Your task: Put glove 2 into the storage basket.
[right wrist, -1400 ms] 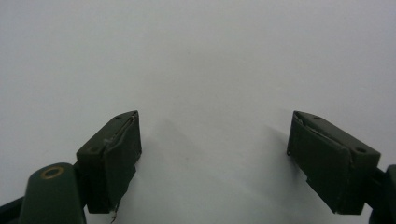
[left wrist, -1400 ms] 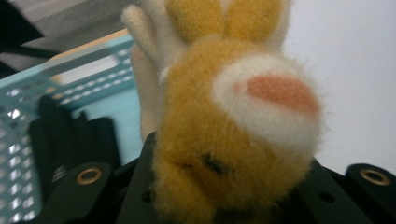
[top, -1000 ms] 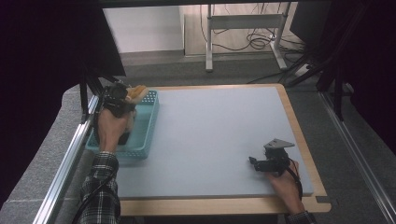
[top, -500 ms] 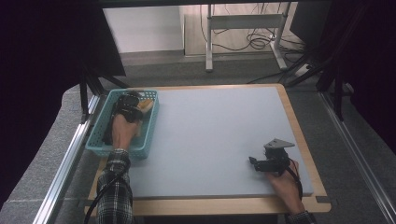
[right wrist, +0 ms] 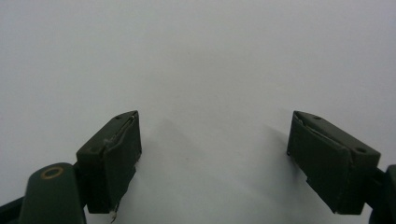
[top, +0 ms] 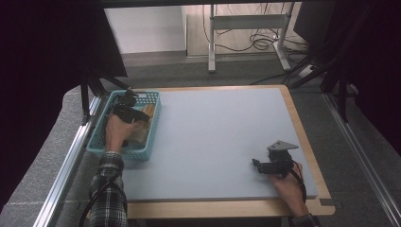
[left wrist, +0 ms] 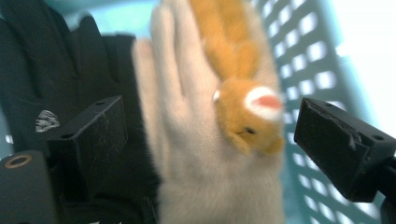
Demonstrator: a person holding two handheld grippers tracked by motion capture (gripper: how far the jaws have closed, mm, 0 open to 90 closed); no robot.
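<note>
Careful: your left gripper [left wrist: 210, 140], jaws just opened wide around the beige glove [left wrist: 196, 163] in the basket [top: 97, 142], could snag its fur when lifting away.

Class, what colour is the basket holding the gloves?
Turquoise basket, clearest in the high view.

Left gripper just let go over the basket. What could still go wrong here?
1. The left gripper jaws have just been opening, yet the beige glove with its orange plush animal lies between them; the fur could snag on a pad when the gripper lifts.
2. A black glove sits against one jaw and may be dragged along.
3. The teal basket stands near the table's left edge; a tug could shift it.
</note>
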